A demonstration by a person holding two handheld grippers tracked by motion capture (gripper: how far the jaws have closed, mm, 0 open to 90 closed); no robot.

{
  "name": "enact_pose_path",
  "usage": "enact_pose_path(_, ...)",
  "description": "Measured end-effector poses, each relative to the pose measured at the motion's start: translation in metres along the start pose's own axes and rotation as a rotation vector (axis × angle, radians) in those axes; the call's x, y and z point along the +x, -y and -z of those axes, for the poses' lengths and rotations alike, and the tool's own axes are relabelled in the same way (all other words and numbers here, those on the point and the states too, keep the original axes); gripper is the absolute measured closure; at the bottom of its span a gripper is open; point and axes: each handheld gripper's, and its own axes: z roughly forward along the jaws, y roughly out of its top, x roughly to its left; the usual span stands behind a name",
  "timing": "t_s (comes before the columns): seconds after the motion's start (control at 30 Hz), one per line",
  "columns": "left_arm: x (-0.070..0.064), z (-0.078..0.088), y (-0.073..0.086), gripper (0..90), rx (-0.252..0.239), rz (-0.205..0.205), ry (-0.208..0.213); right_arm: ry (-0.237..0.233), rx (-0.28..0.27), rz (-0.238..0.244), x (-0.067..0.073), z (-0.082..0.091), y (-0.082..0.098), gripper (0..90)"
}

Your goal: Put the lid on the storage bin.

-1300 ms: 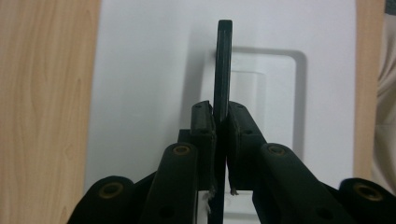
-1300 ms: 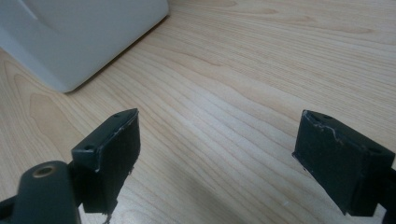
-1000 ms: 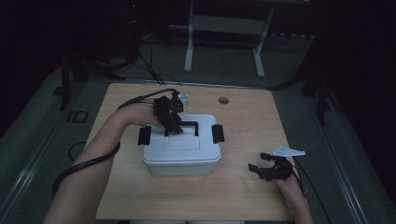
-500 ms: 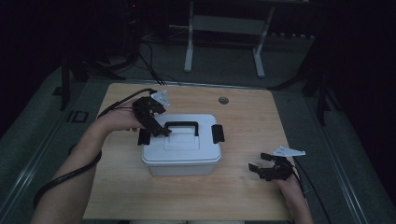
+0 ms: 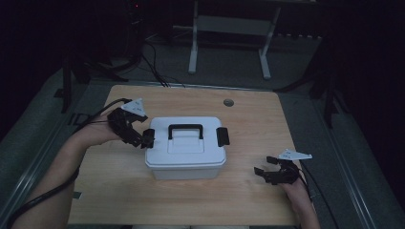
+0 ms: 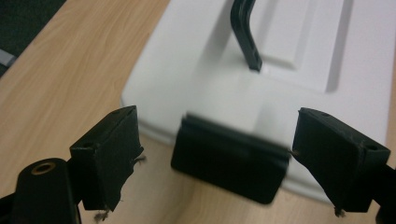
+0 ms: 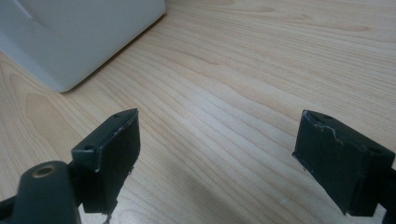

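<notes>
At mid-table (image 5: 267, 114), a white box (image 5: 185, 157), lid on, long side toward the person. On the lid, a black handle (image 5: 185, 130), set in a shallow recess. At each short end, a black latch: left latch (image 5: 149, 138), right latch (image 5: 222, 136). Both hanging down over the lid's edge.

At the box's left end, the left gripper (image 5: 141, 139), held in the left hand (image 5: 95, 136), cable trailing back off the table's left side. Points rightward and down at the left latch. Jaws spread wide, having just been opening. In the left gripper view, the latch between the two pads, with bare wood showing on either side of it. Pads clear of the latch, pressing on nothing. Beyond the latch, the lid's white top and one end of the handle.

Near the table's front right corner, the right gripper (image 5: 263, 170), held in the right hand (image 5: 296, 188). Well apart from the box, off its front right corner. Points leftward, low over the wood. Jaws spread wide, with nothing between them but bare tabletop in the right gripper view. At that view's upper left, a corner of the box's white wall.

Near the table's far edge, a small round hole (image 5: 229, 102), well behind the box. Beyond the table, dim floor, cables and a grey stand.
</notes>
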Motion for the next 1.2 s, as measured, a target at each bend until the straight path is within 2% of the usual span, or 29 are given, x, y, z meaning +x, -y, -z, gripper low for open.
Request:
enact_pose_path(0.13, 0.001, 0.006, 0.020, 15.1, -0.022, 0.038, -0.001, 0.000, 0.001, 0.001, 0.000, 0.000, 0.000, 14.0)
enact_pose_path(0.17, 0.001, 0.006, 0.020, 15.1, -0.022, 0.038, -0.001, 0.000, 0.001, 0.001, 0.000, 0.000, 0.000, 14.0)
enact_pose_path(0.3, 0.003, 0.009, 0.046, 15.1, -0.017, 0.080, -0.017, 0.002, 0.004, 0.002, 0.001, -0.001, 0.001, 13.9)
enact_pose_path(0.47, 0.005, 0.008, 0.061, 15.1, -0.016, 0.106, -0.017, 0.003, 0.002, 0.005, 0.000, 0.000, 0.001, 13.9)
enact_pose_path(0.67, 0.005, -0.004, 0.087, 15.1, -0.007, 0.121, -0.023, 0.003, -0.003, 0.002, -0.001, 0.001, 0.002, 14.0)
enact_pose_path(0.7, 0.005, -0.004, 0.087, 15.1, -0.007, 0.121, -0.023, 0.003, -0.003, 0.002, -0.001, 0.001, 0.002, 14.0)
enact_pose_path(1.13, -0.005, -0.035, 0.133, 15.1, 0.007, 0.183, 0.004, 0.008, -0.005, 0.007, 0.000, 0.001, 0.002, 13.9)
enact_pose_path(1.2, -0.008, -0.039, 0.137, 15.1, 0.004, 0.188, -0.003, 0.009, -0.004, 0.011, 0.000, 0.001, 0.002, 13.9)
